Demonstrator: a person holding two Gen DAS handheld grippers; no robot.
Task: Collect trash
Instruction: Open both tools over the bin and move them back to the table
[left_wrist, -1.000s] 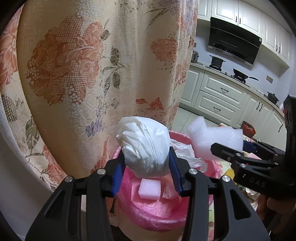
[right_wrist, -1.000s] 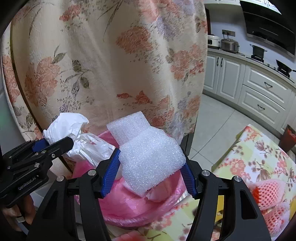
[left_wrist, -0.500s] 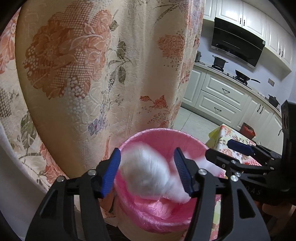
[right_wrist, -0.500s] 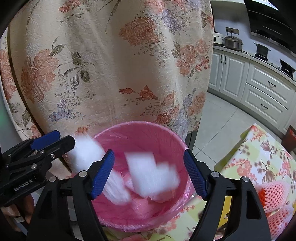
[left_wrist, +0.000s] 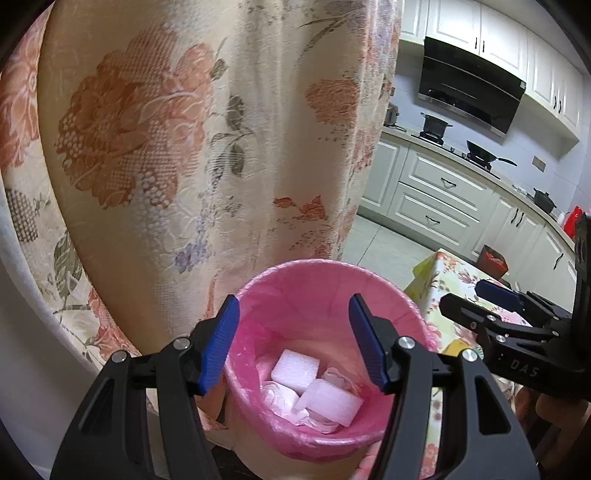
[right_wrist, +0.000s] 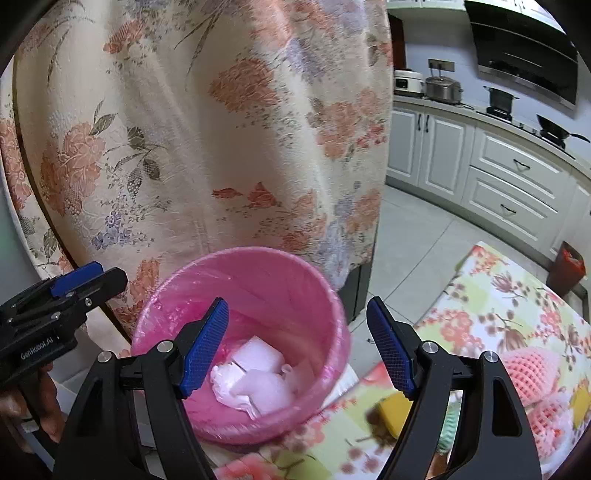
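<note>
**Foam and plastic lie in the pink-lined bin as both my claws hang empty above it**

A kitchen corner, with a floral curtain (left_wrist: 177, 155) hanging behind a waste bin. Nearest the lens, my left gripper (left_wrist: 293, 343) hovers over the bin (left_wrist: 402, 295) with its blue pads apart and nothing between them. My right gripper (right_wrist: 297, 347) stands wider apart, also empty, above the bin's right rim and the edge of a flowered tablecloth (right_wrist: 491, 295). Down in the pink liner lie two white foam blocks (left_wrist: 295, 371), touching one another, with a crumpled white plastic bag (left_wrist: 277, 397) bunched beside and beneath them. On the cloth, just right of the bin, a yellow object (right_wrist: 395, 410) shows between my right fingers, blurred, and pink foam fruit nets (right_wrist: 532, 369) sit further right. A bare hand (right_wrist: 40, 402) grips the left tool's handle at the frame edge. Beyond the curtain, white cabinets (left_wrist: 436, 192) run along the far wall under a black range hood (left_wrist: 469, 88), with pots on the stove.
</note>
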